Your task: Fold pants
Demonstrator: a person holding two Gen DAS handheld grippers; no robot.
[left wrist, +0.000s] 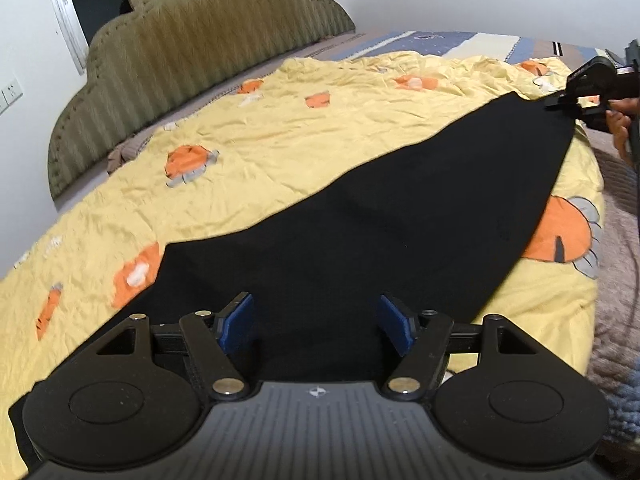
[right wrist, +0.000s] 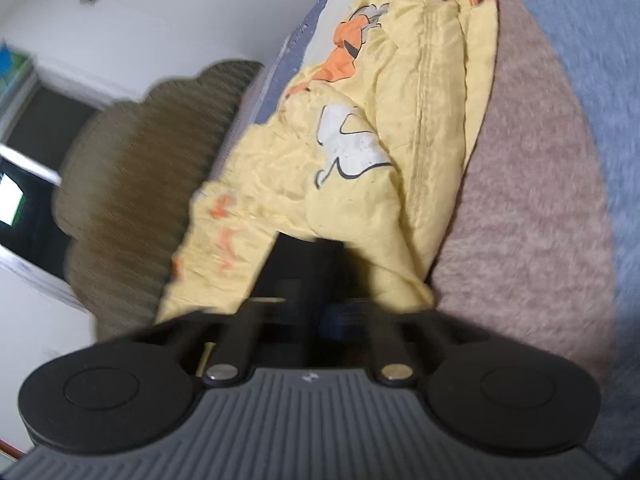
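Blurring R hand-held gripper (right wrist: 316,280) tips, pants (left wrist: 360,232) edge

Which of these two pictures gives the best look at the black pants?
The left wrist view: the black pants lie spread flat across the yellow quilt. The right wrist view is blurred and shows only a dark scrap at the fingers.

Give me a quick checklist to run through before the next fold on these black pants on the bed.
1. Pants lying flat on the yellow quilt: ok, no big bunches visible.
2. Right gripper at the far end of the pants: ok.
3. Right gripper shut on the fabric: ok, dark cloth between its fingers.
4. Left gripper open over the near end: ok, blue pads apart.
5. Left gripper holding fabric: not ok, nothing pinched.
6. Near edge of the pants aligned: cannot tell, hidden under the gripper.
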